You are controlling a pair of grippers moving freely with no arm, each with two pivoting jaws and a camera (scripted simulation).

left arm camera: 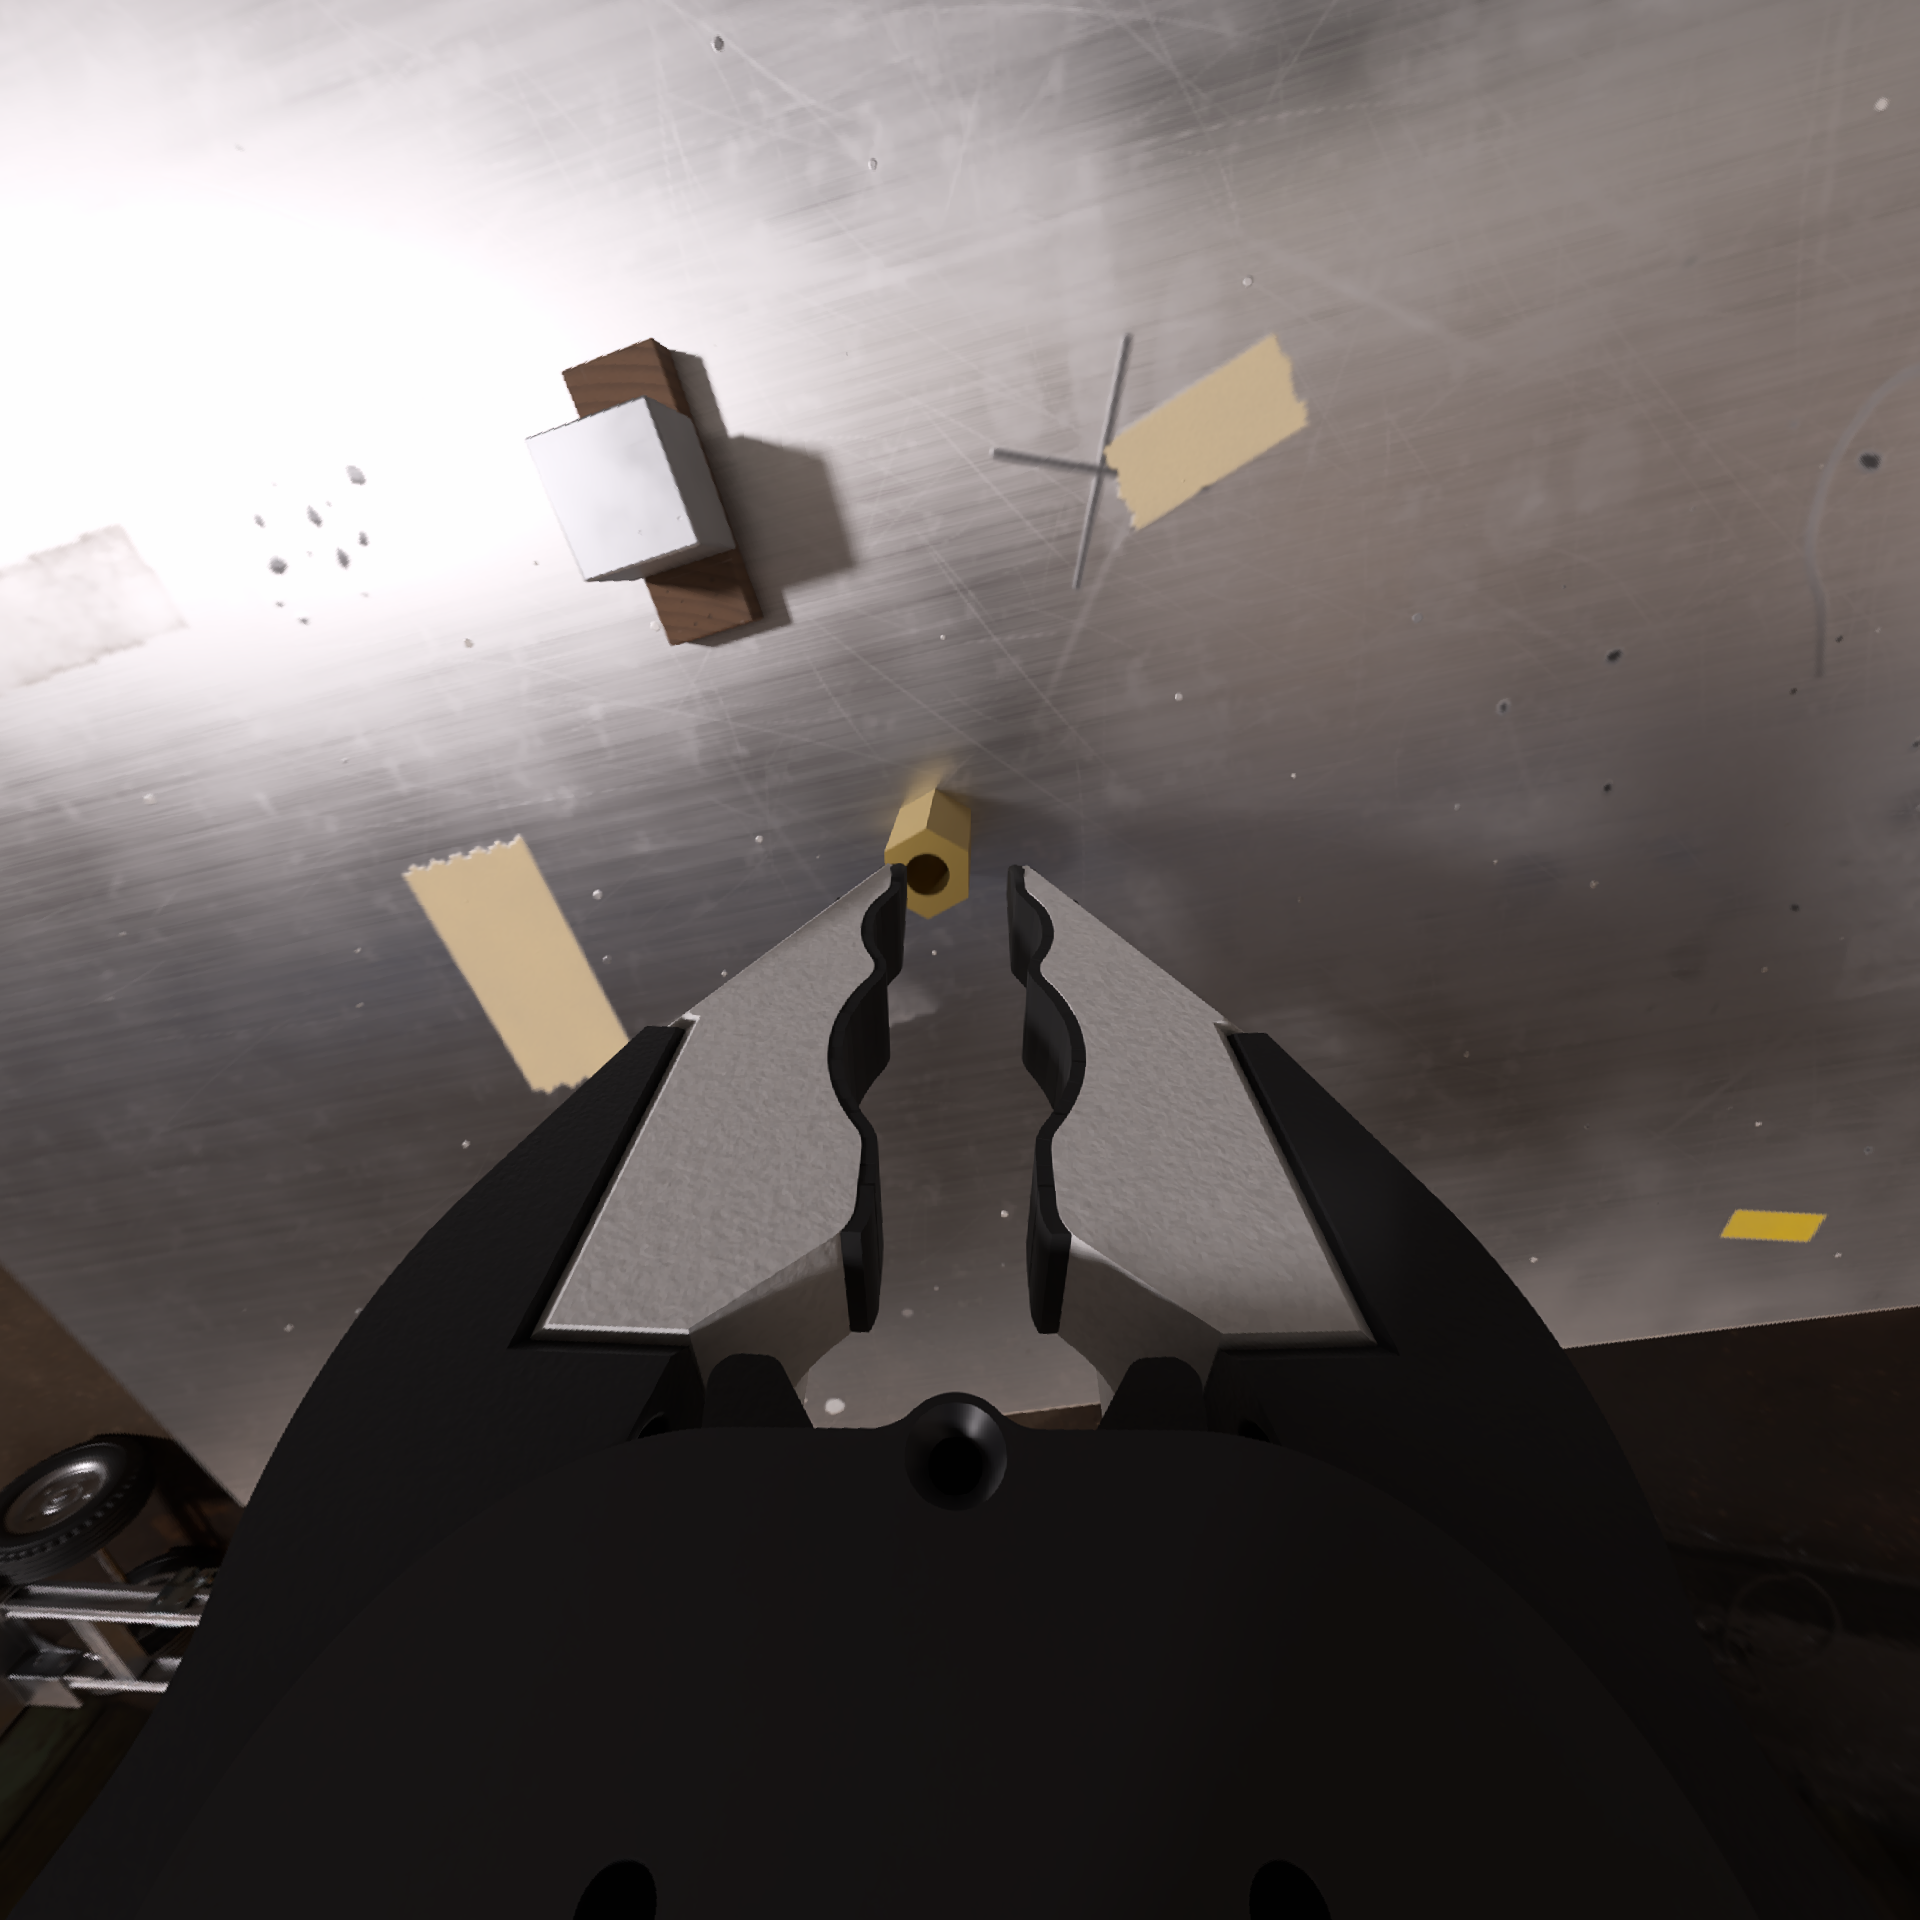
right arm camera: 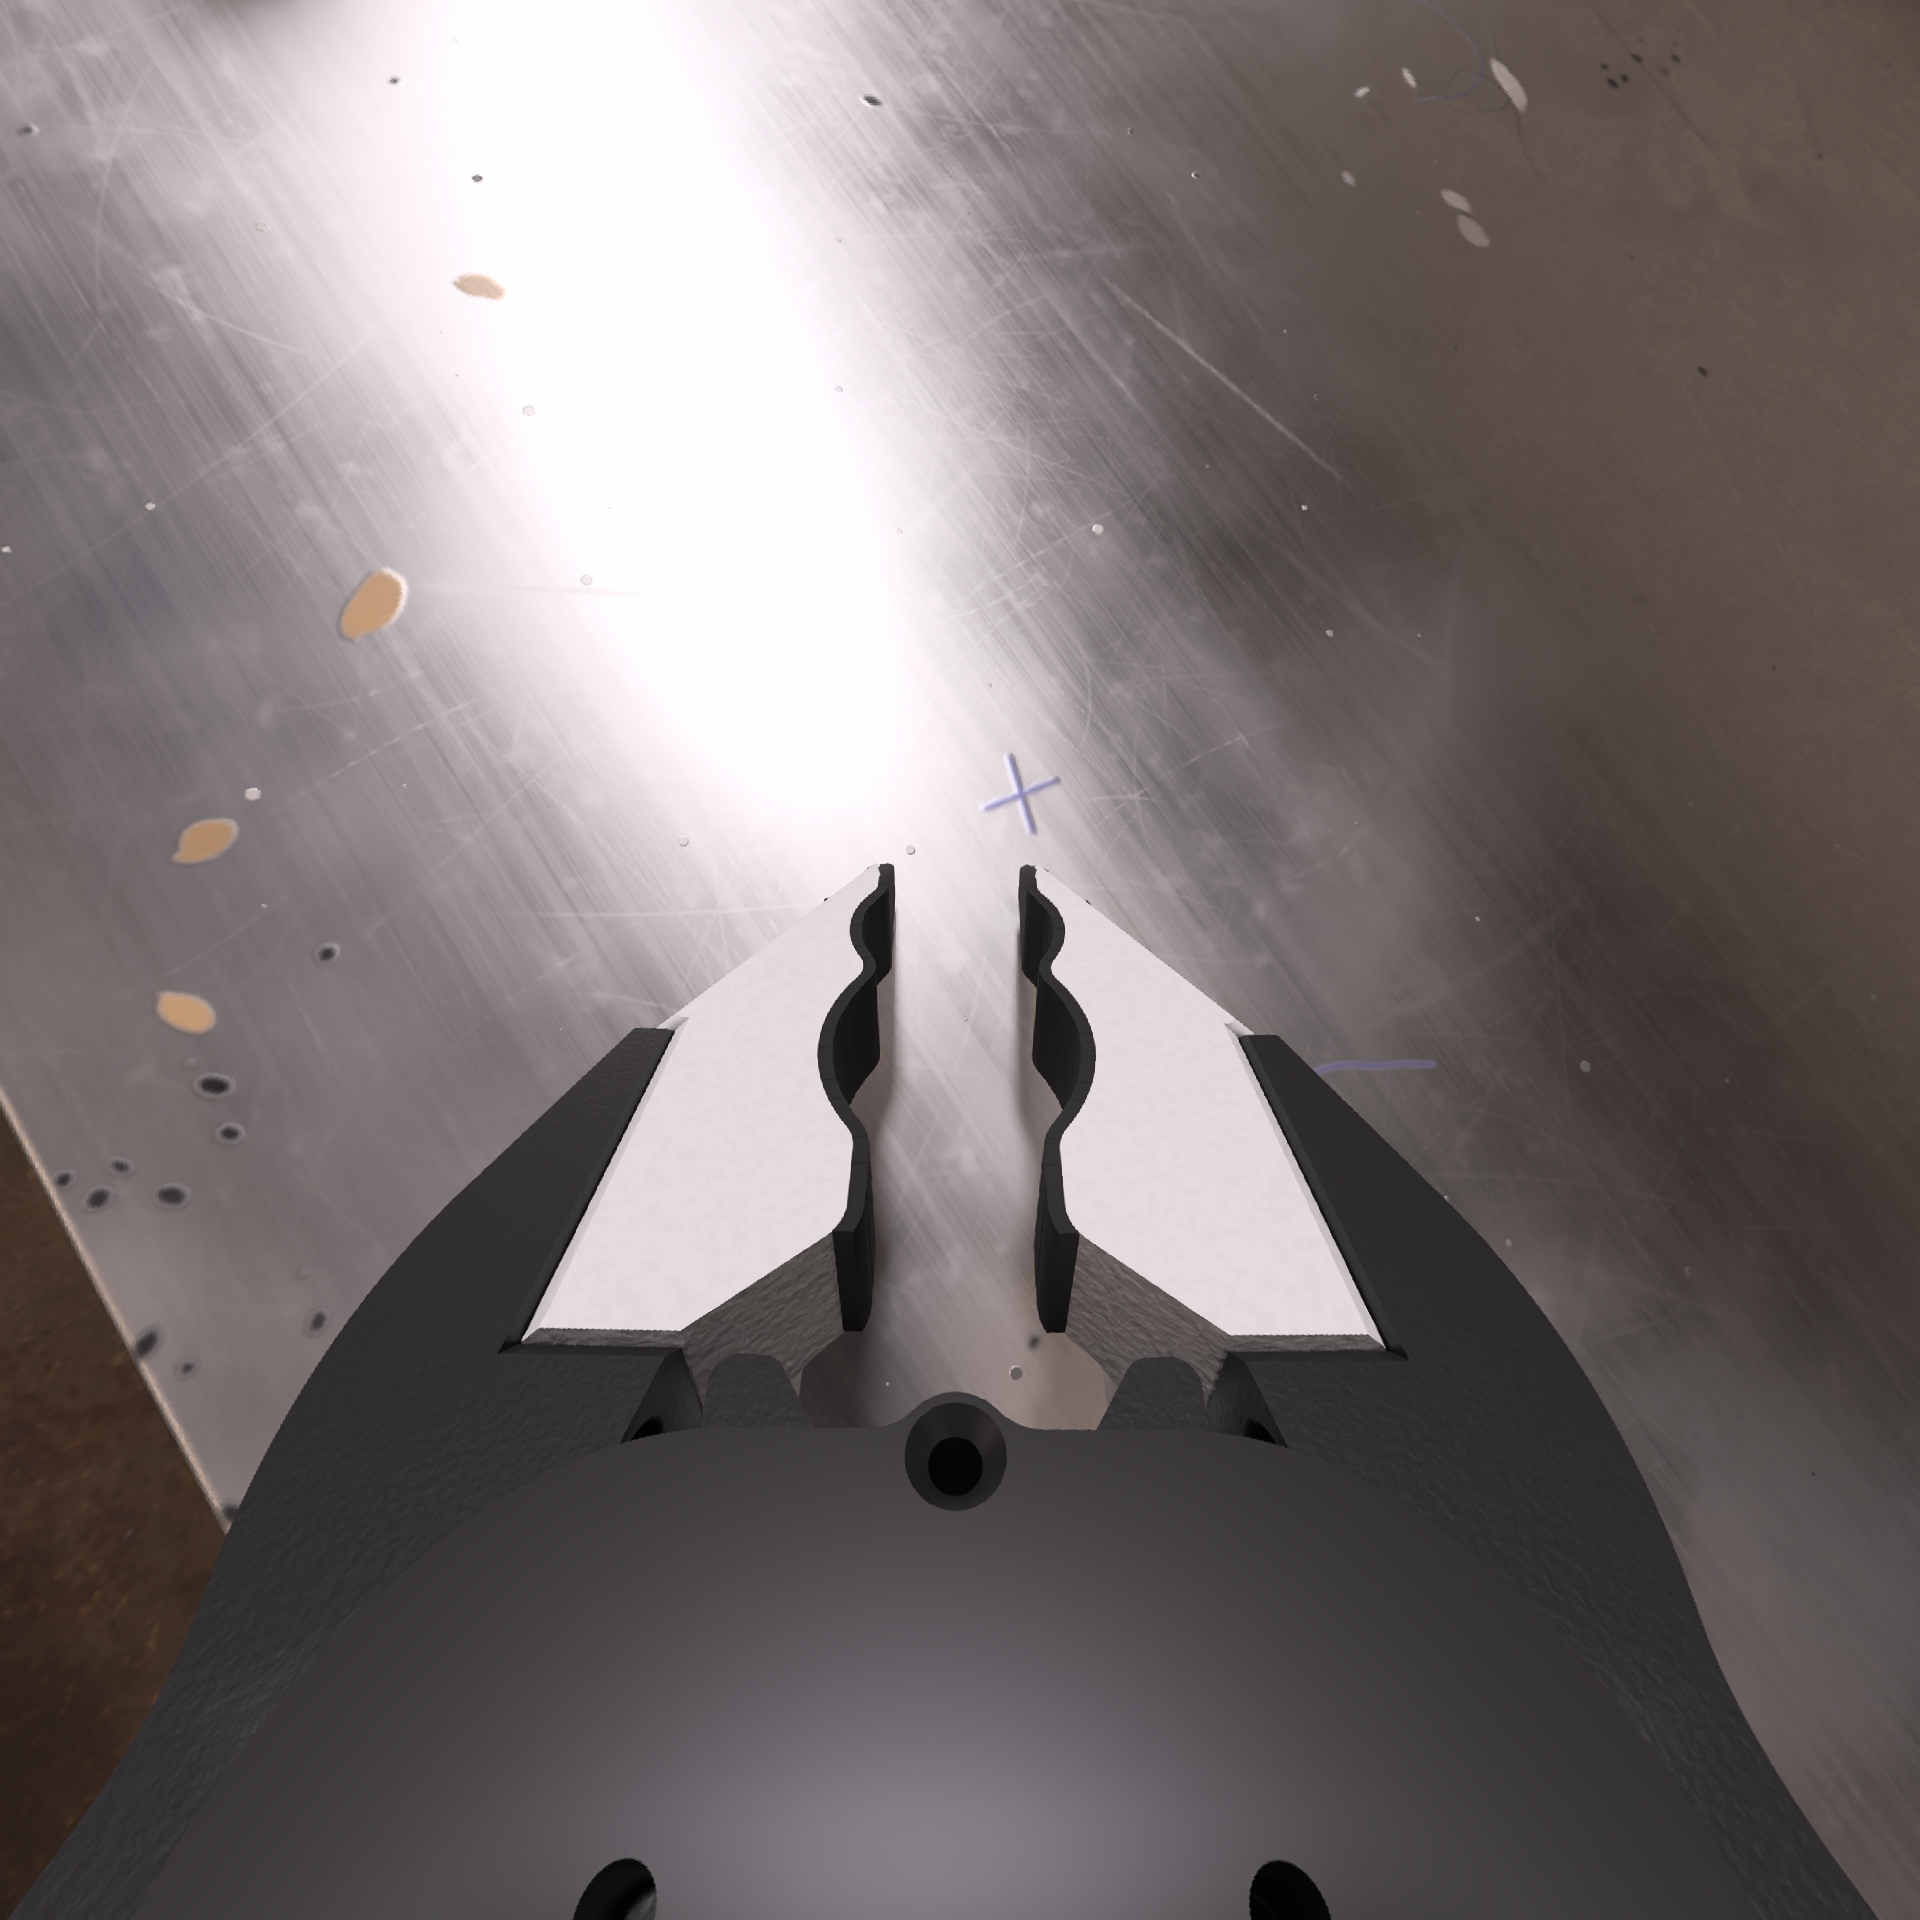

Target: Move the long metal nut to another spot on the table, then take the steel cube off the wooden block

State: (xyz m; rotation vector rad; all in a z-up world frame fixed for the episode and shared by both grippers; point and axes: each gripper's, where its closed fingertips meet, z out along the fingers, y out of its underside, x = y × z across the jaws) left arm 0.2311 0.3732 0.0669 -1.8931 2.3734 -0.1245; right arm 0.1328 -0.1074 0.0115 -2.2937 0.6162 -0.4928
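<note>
In the left wrist view a long brass-coloured hex nut lies on the metal table, its bored end facing me, just beyond my fingertips. My left gripper is open and empty, and the nut sits near the left fingertip. Farther off to the left a steel cube rests on a brown wooden block. In the right wrist view my right gripper is open and empty above bare table; none of the task's objects show there.
Beige tape strips lie on the brushed metal table: one at the left, one at the back right beside a scratched cross. A yellow patch lies near the table's front edge. The right wrist view shows a blue cross and the table's left edge.
</note>
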